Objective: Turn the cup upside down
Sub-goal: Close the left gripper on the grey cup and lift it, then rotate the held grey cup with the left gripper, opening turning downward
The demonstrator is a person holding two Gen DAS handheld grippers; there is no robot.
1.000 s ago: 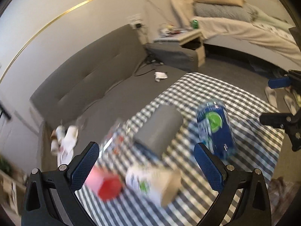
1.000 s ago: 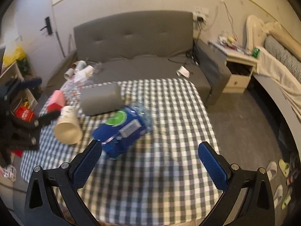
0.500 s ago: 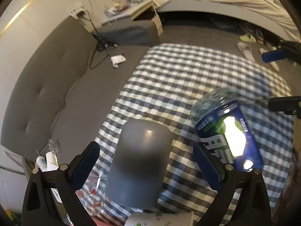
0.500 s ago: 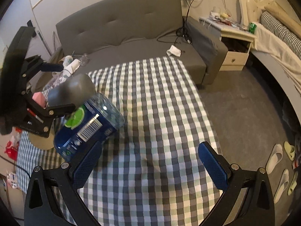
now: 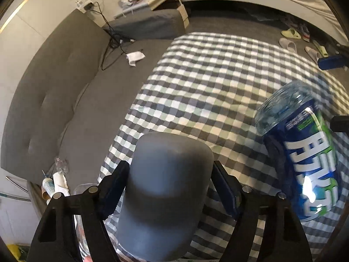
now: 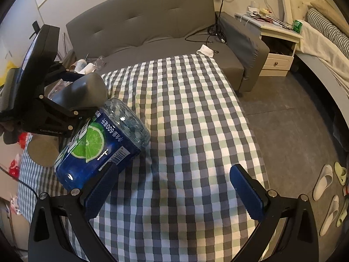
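Note:
A plain grey cup [image 5: 165, 192] lies on its side on the checked tablecloth [image 5: 213, 83], closed base pointing away from the left wrist camera. My left gripper [image 5: 169, 187] is shut on the cup, one blue pad on each side of it. The cup also shows in the right wrist view [image 6: 84, 91], held in the left gripper [image 6: 75, 93] at the table's left. My right gripper [image 6: 174, 194] is open and empty above the near part of the tablecloth [image 6: 185, 120].
A blue-labelled plastic bottle [image 5: 298, 163] lies on its side right of the cup, also in the right wrist view [image 6: 98, 146]. A paper cup [image 6: 41, 152] lies behind it. A grey sofa [image 6: 152, 26] borders the table's far side. Slippers [image 6: 327, 187] are on the floor.
My left gripper moved forward and down around the grey cup and closed on it. The right gripper moved closer to the table and stayed open.

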